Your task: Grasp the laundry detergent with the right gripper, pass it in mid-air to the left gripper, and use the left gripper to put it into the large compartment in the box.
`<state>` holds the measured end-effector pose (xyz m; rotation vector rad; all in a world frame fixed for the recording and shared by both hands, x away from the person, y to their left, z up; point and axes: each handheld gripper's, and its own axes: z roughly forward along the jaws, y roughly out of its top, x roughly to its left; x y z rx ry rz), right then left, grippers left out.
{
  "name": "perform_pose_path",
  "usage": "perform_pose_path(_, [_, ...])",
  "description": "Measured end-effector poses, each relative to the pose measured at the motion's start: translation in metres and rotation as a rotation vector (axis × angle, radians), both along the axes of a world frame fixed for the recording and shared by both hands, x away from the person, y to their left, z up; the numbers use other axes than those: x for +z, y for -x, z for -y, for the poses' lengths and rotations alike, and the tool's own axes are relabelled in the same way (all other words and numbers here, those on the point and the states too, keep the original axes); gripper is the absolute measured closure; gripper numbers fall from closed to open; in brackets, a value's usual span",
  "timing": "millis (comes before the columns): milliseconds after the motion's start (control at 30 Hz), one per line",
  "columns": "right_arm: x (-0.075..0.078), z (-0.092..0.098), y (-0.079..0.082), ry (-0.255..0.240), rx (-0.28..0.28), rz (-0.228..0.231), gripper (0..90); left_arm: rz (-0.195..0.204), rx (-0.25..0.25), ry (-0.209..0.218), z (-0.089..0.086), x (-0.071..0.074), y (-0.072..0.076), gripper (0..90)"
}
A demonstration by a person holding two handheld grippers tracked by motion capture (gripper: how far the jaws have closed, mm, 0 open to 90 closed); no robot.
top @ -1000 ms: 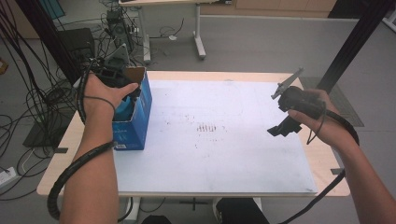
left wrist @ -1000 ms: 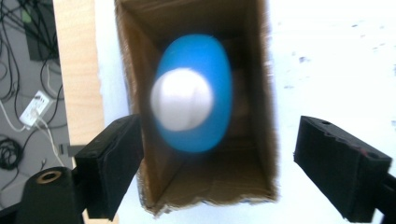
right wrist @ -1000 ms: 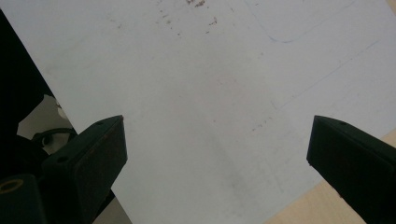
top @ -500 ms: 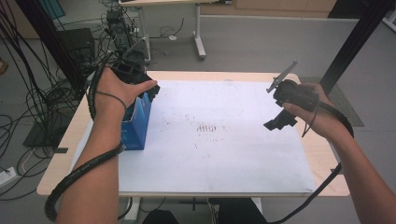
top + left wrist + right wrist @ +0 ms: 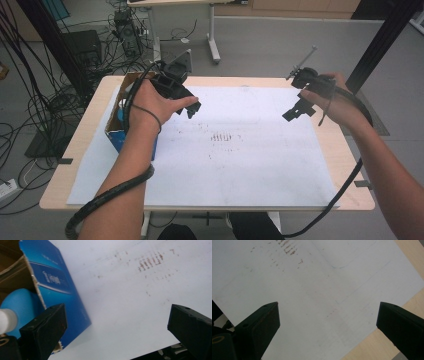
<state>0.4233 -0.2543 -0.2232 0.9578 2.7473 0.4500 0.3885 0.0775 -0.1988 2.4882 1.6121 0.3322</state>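
The left gripper [image 5: 194, 109] is hovering over the white sheet [image 5: 240, 165] just beside the blue box [image 5: 53, 282], its jaws having just been opening, nothing between them. The box is standing near the table's [image 5: 345, 150] far left corner. The right gripper [image 5: 295, 111] is hanging wide open and empty near the right edge.

the left gripper [image 5: 192, 107] hangs in the person's left hand [image 5: 150, 102], its 2 black jaws pointing down and toward the middle, well apart with nothing between them; they have just been opening. the left forearm [image 5: 125, 180] runs up from the bottom edge, a cable looped around it. the right gripper [image 5: 296, 111] sits in the right hand [image 5: 330, 100], tilted down and inward, its 2 jaws spread wide and empty. the right forearm [image 5: 395, 175] comes in from the lower right.
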Motion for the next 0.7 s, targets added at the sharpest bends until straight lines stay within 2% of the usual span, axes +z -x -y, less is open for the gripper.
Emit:
perform_pose_path(300, [0.003, 0.003, -0.023, -0.004, -0.068, -0.020, 4.9, -0.006, -0.036, 0.020, 0.017, 0.001, 0.004, 1.0])
perform_pose_path(400, [0.004, 0.002, -0.032, 0.002, -0.090, -0.018, 4.8, -0.009, -0.047, 0.040, 0.022, 0.001, 0.005, 0.4])
perform_pose_path(700, [0.003, -0.008, -0.055, 0.023, -0.127, -0.041, 5.1, -0.007, -0.073, 0.065, 0.031, -0.001, 0.008, 0.2])
